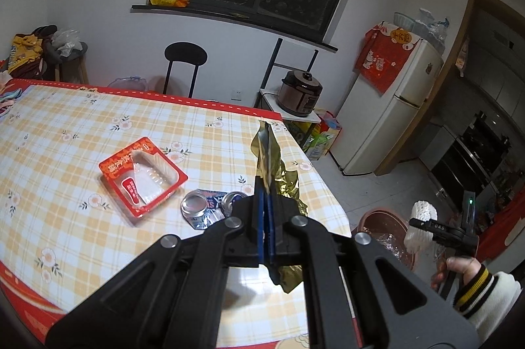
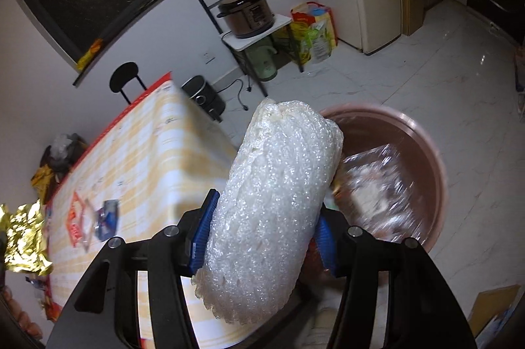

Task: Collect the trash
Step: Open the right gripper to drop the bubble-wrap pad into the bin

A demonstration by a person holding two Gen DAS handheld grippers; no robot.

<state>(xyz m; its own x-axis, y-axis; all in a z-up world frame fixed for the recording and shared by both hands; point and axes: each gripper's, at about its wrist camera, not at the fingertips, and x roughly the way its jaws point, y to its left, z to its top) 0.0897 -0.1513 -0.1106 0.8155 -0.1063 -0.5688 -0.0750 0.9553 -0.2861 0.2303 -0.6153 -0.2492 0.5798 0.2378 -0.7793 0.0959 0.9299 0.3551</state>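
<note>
Your left gripper (image 1: 266, 185) is fully closed, its blue pads pinching a crinkled sheet of gold foil wrapper (image 1: 272, 165) that stands up past the fingertips at the centre of the left wrist view and hangs out below them as well. Under it lies the table with the yellow-and-white checked cloth edged in red (image 1: 82, 125). On that cloth, left of centre, sits a red-rimmed clear plastic food tray (image 1: 142, 176), and just beside it, toward the gripper, a crushed blue-and-silver drink can (image 1: 205, 207), partly hidden behind your fingers.

Your right gripper (image 2: 265, 217) is clamped on a fat roll of white bubble wrap (image 2: 272, 201), which fills the middle of the right wrist view; the blue pads press on both its sides, so the jaws stand only as wide as the roll. In the left wrist view that same roll shows at the lower right, held out past the table edge.

To the right of the roll, on the pale tiled floor (image 2: 443, 60), is a round pinkish-brown plastic basin (image 2: 436, 158) with crumpled clear plastic (image 2: 377, 185) already inside, blurred. The roll sits at the basin's near rim in the picture; it is still in your grip.
</note>
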